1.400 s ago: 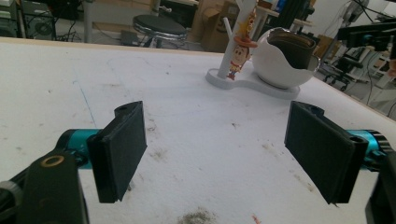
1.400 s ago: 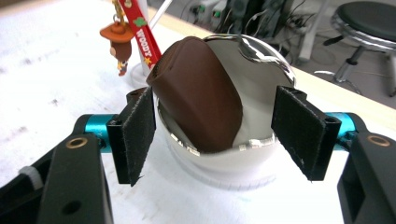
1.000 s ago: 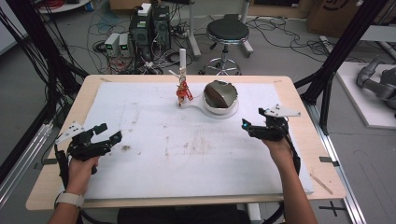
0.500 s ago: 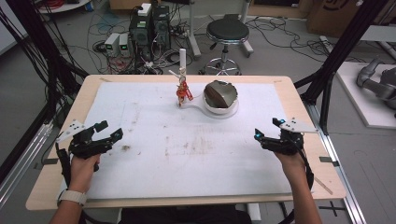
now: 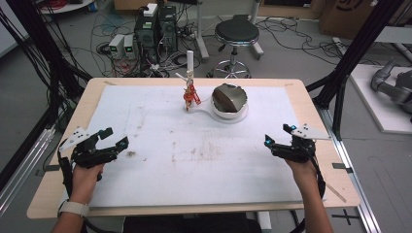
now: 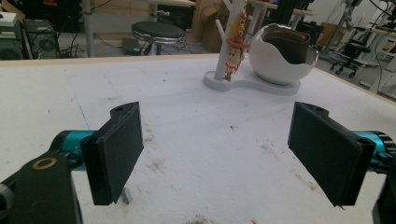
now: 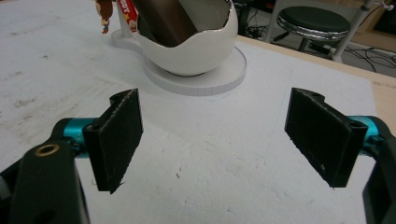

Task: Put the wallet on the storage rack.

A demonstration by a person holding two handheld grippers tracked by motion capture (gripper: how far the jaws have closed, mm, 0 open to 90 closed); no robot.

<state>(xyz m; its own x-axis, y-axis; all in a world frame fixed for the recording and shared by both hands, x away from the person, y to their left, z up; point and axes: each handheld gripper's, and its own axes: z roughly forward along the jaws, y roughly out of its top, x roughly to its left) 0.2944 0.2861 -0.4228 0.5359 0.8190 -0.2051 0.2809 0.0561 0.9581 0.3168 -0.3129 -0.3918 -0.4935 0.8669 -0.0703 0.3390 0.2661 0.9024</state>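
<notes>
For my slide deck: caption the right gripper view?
Open tongs face an egg-shaped white bowl holding a brown wallet.

A white eggshell bowl (image 5: 230,103) holding a brown wallet (image 5: 228,96) sits upright mid-table.

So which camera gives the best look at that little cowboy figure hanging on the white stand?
The left gripper view: the cowboy figure faces the camera, hat and body clear. In the high view it is a small red-orange blob; the right gripper view cuts it off at the top edge.
</notes>
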